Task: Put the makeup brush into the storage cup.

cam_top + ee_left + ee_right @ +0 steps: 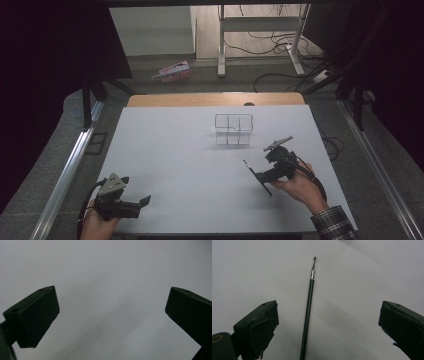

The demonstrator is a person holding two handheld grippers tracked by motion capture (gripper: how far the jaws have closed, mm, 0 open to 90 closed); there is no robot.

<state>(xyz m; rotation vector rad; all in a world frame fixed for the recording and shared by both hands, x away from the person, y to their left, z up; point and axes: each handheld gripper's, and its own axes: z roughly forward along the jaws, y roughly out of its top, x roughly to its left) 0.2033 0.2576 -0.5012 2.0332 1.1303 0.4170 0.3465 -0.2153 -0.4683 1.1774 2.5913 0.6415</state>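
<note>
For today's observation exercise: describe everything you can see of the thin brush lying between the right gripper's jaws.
The brush is very slim, with a long dark handle, a short silvery ferrule and a tiny dark tip. It lies flat on the white table, tip pointing away from the right gripper, whose jaws stand wide open on either side without touching it.

This looks like a lab or recording studio set up for filming handwork, not a home. A plain white-topped table (190, 170) stands in the middle, walled in by black curtains (45, 75) on the left and right. Metal rails (65, 175) run along the floor beside the table. On the far side, loose black cables (270, 42) sprawl over the floor around the white metal legs of a stand (260, 30), near a power strip (320, 76).
</note>
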